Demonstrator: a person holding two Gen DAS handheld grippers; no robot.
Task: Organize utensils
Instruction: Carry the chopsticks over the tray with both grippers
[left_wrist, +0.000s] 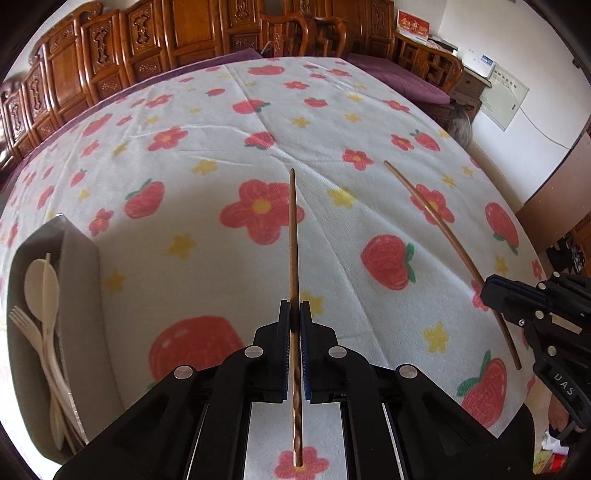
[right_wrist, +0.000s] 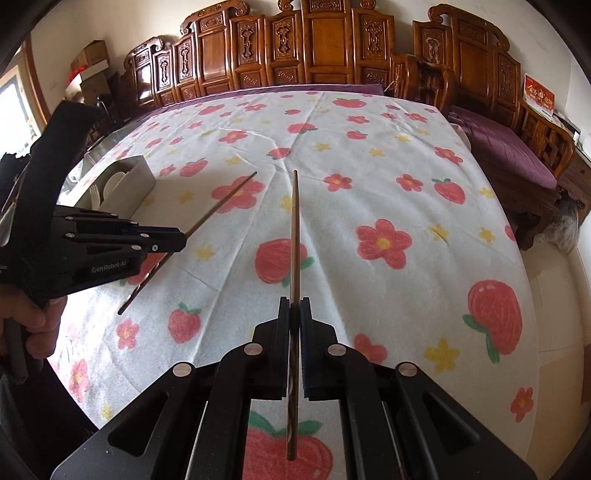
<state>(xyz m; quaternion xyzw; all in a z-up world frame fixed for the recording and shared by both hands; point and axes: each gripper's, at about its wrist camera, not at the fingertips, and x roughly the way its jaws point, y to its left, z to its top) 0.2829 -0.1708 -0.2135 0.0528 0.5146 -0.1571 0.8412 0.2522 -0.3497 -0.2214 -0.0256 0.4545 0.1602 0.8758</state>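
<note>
1. Each hand carries one brown chopstick. The left chopstick (left_wrist: 293, 236) runs up the middle of the left wrist view, clamped between the left tongs (left_wrist: 294, 314) partway along its length, with its tip toward the upper middle of the frame and its twisted end at the bottom edge.
2. The right chopstick (right_wrist: 294, 236) sits the same way in the right tongs (right_wrist: 294, 310), which are pressed together on it.
3. Both sticks look lifted clear of the flowered tablecloth (left_wrist: 221, 155) on the counter.
4. The grey utensil holder (left_wrist: 79, 295) stands at the lower left of the left wrist view, with a pale spoon (left_wrist: 38, 280) and fork (left_wrist: 26, 325) already in it.
5. My reading: pickup is done and the carry is in hand.
6. Next, each stick needs swinging toward the holder, tipping to match the spoon and fork, then releasing inside the walls without the two tongs colliding.
</note>
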